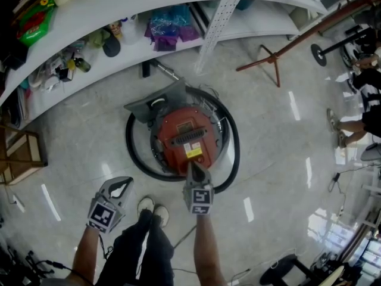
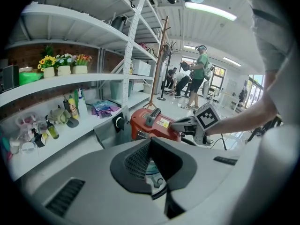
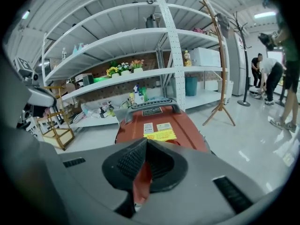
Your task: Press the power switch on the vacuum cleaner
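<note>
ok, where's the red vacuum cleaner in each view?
Head view: vacuum cleaner, dead centre on the floor.
Left gripper view: vacuum cleaner, centre, just past the left tongs.
Right gripper view: vacuum cleaner, centre, close beyond the right tongs.
Shared landmark: the white perforated shelf upright.

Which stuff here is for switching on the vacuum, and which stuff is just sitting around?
For the job:
- red vacuum cleaner
- right gripper, jaws shut, over the vacuum

Just lying about:
- purple bag on the shelf
- bottles on the shelf
- wooden coat stand
- left gripper, jaws shut, held off to the side
</note>
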